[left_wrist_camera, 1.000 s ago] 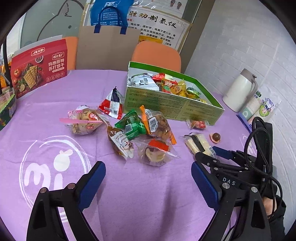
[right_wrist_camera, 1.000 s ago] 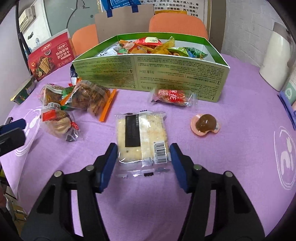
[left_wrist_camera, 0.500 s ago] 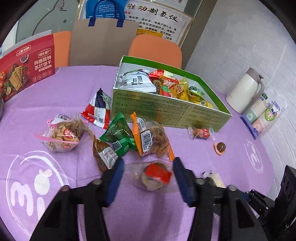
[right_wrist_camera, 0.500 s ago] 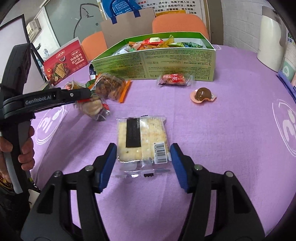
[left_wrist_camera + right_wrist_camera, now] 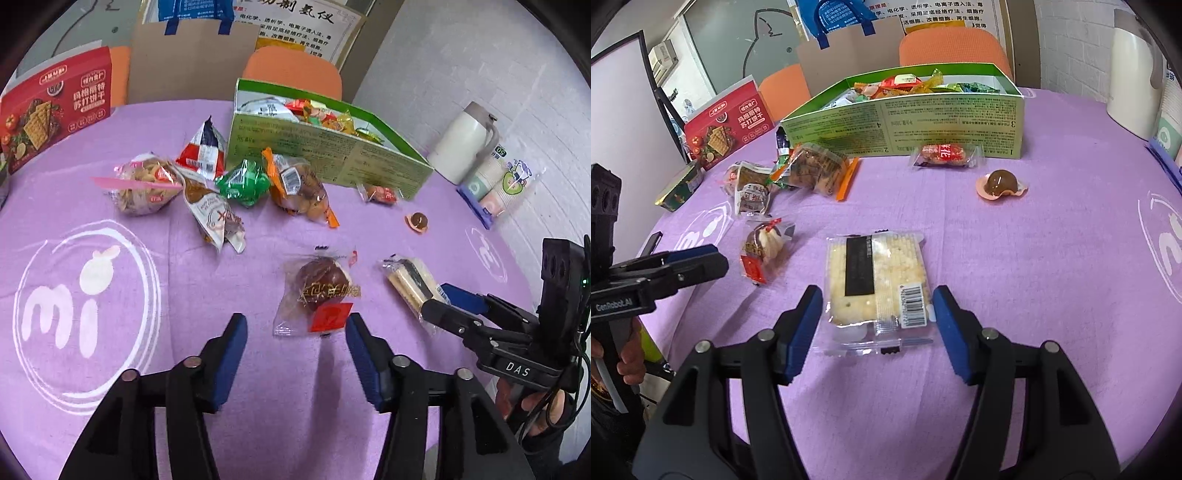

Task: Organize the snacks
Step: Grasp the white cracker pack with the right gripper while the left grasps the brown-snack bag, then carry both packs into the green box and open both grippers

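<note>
Purple-clothed table (image 5: 258,424), green snack box (image 5: 332,162), loose snack packets (image 5: 221,192), white jug (image 5: 465,147)

Both angled down at the table, the left gripper (image 5: 295,341) has just been opening, nothing between its pads, and the right gripper (image 5: 877,315) stands open.
</note>
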